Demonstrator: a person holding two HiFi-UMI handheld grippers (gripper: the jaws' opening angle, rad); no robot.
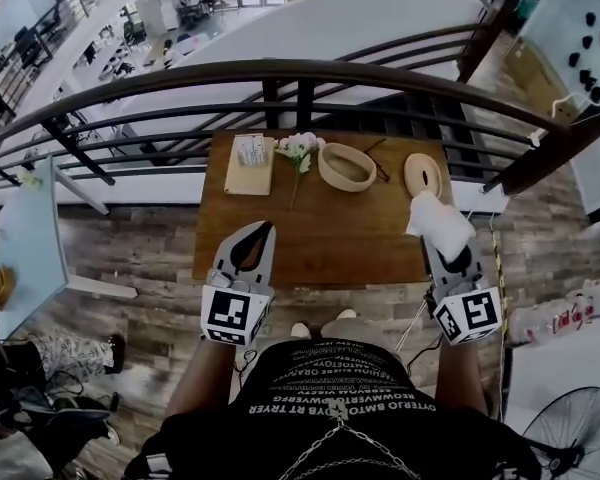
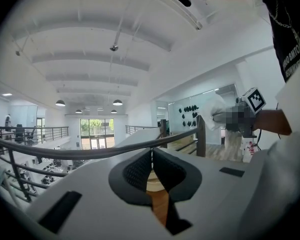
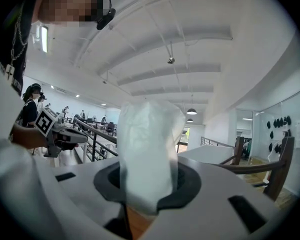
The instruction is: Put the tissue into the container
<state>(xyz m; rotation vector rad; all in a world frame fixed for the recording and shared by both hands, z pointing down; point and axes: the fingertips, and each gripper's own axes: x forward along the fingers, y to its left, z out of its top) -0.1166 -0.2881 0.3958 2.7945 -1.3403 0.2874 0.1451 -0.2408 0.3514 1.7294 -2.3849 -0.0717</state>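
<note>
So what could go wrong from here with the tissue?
The right gripper grips the tissue only by its lower end, so it may flop or slip on the way. The container sits close to the flowers; the bulky tissue could brush them or overhang the rim.

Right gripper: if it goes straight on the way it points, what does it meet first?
Probably the dark metal railing beyond the brown wooden table. The right gripper, claw shut on the crumpled white tissue, looks set to pass above the flat oval beige lid, though height is unclear.
</note>
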